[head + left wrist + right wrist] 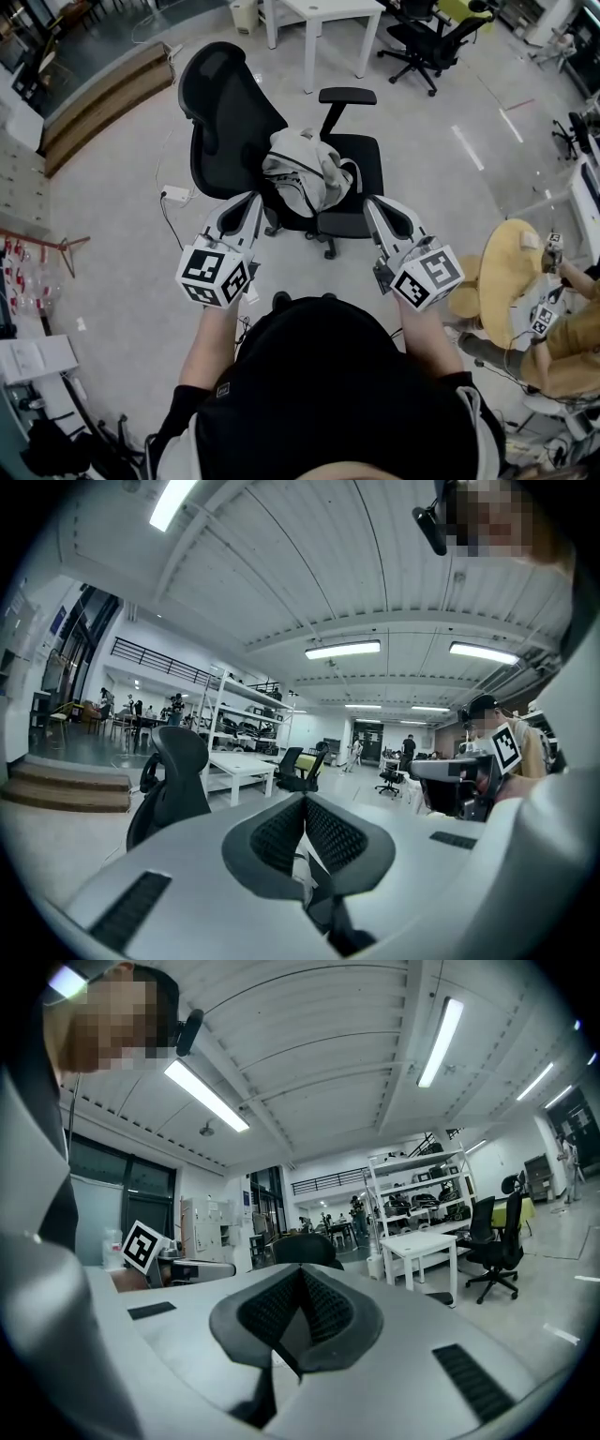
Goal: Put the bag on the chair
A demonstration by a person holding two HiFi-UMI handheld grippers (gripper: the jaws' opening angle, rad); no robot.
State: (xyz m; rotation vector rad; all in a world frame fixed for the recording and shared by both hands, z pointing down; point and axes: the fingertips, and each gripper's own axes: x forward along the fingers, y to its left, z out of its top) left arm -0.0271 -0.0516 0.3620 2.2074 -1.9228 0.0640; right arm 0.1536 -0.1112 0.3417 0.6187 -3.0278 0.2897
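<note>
A grey-white bag [302, 173] lies slumped on the seat of a black mesh office chair [220, 122], in front of its backrest. My left gripper [251, 199] is held just short of the seat's near left side, jaws shut and empty. My right gripper [371, 202] is at the seat's near right corner, also shut with nothing in it. In the left gripper view the shut gripper [305, 803] points past the chair's backrest [173, 780]. From the right gripper view, the closed gripper [302, 1279] has the chair's top [300, 1246] just beyond it.
A white table [323, 19] and more black office chairs [431, 37] stand behind the chair. Wooden steps [103, 103] run at the left. A power strip with cable [173, 195] lies on the floor. A round wooden table [511, 272] and a seated person [572, 328] are at the right.
</note>
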